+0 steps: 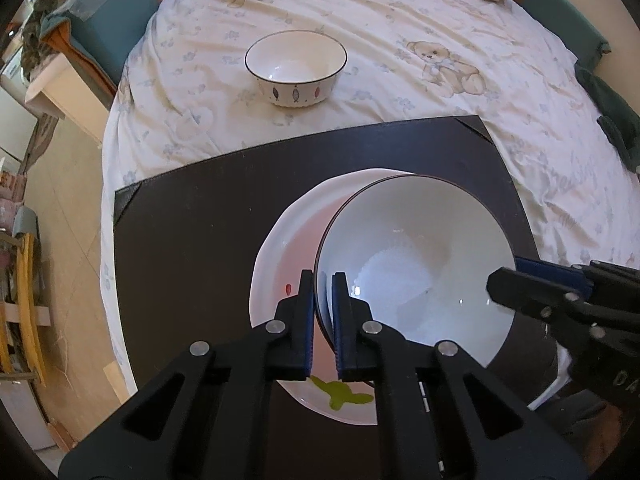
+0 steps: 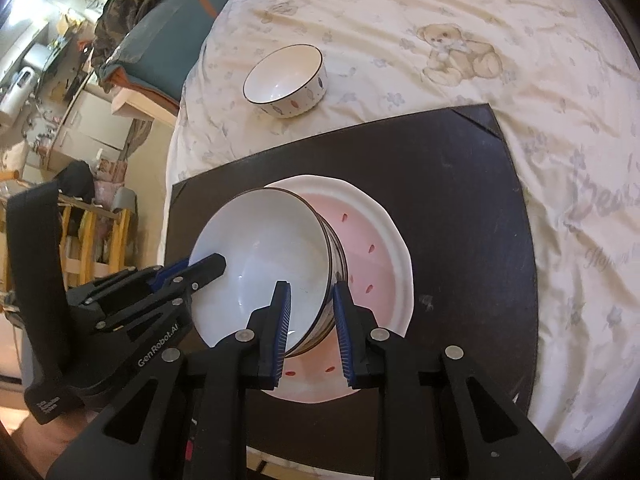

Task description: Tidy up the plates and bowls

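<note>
The large bowl [image 1: 416,264] sits tilted on the pink plate [image 1: 288,264]. The left tool [image 1: 322,320] grips its left rim; the right tool [image 2: 310,320] straddles the opposite rim, not fully closed.

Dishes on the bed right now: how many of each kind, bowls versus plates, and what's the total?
Bowls: 2, the large white bowl held tilted over the plate, and the small fish-pattern bowl on the bedsheet.
Plates: 1, the pink-centred plate on the dark mat.
Total: 3 dishes.
</note>
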The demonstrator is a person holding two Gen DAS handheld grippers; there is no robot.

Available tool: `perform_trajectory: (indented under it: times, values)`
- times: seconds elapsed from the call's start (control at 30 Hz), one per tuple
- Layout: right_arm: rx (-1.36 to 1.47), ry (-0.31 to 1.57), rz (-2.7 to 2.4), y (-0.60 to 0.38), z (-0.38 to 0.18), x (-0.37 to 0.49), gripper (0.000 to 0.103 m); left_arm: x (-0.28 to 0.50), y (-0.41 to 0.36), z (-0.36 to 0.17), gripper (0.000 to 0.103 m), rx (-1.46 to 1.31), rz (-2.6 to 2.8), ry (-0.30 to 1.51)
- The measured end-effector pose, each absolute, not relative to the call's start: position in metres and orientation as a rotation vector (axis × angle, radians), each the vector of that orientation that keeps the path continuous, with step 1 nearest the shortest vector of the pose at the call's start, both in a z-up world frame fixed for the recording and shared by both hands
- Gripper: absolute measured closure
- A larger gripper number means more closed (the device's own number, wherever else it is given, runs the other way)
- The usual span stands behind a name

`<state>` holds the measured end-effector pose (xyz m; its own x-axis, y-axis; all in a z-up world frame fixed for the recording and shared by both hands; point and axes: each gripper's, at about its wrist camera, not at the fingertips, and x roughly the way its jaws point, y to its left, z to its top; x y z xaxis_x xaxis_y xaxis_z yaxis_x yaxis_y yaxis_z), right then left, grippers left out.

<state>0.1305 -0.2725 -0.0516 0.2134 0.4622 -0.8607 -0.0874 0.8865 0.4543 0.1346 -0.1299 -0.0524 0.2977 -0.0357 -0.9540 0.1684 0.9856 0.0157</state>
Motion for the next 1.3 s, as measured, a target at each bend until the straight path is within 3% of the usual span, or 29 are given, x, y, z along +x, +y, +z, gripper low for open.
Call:
perform_trajectory:
  times: [1.3]
  values:
    - [0.312, 1.31, 0.39, -0.27, -0.058, 0.132, 0.08, 0.141, -0.125, -0.048, 0.097, 0.064, -0.143, 1.297]
